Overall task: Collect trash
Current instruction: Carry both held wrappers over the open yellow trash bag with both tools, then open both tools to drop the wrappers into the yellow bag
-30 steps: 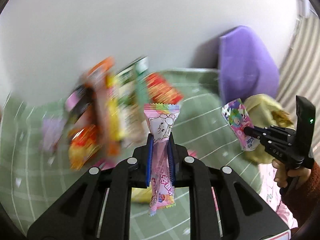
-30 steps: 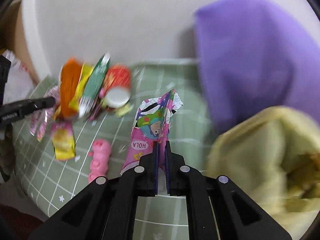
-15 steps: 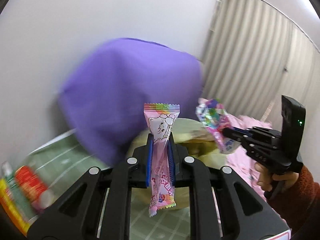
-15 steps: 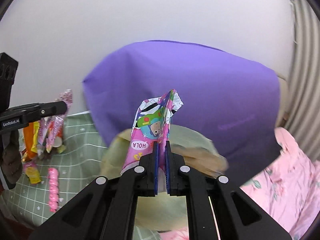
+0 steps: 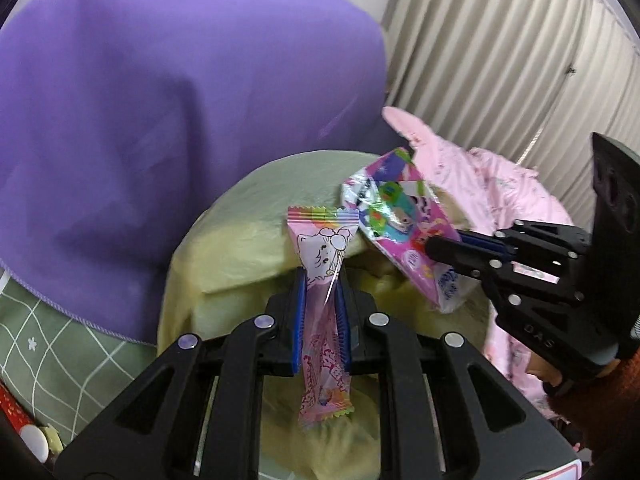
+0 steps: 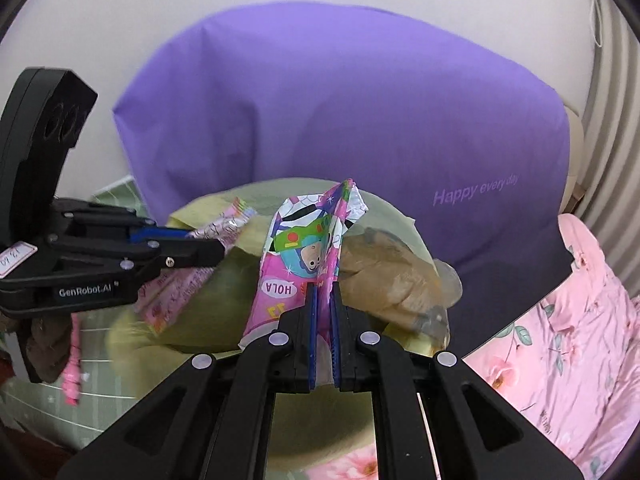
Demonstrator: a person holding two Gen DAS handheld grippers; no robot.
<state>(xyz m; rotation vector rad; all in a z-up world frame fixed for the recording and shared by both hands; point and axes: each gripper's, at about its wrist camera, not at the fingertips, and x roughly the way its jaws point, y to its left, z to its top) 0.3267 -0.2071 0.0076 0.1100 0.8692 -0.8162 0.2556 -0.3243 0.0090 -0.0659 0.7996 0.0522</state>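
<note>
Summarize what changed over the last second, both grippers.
Both grippers swung right, away from the wrapper pile on the green checked cloth, and now hover over the yellow-lined bin in front of the purple cushion. Nothing was released. The left gripper stays clamped on the pink candy wrapper, and the right gripper stays clamped on the pink cartoon foil wrapper.

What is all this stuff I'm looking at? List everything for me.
Candy wrapper: one, pink with cartoon drawing, clamped upright over the bin.
Snack wrapper: one, pink and multicoloured, crumpled, clamped over the bin.
Trash bin: one, yellow-green bag liner, below both wrappers.
Cushion: one, purple, behind the bin.
Checked cloth: one, green, lower left.
Floral fabric: one, pink, right.
Curtain: one, whitish, pleated, upper right.
Left hand-held gripper: black, shut.
Right hand-held gripper: black, shut.
</note>
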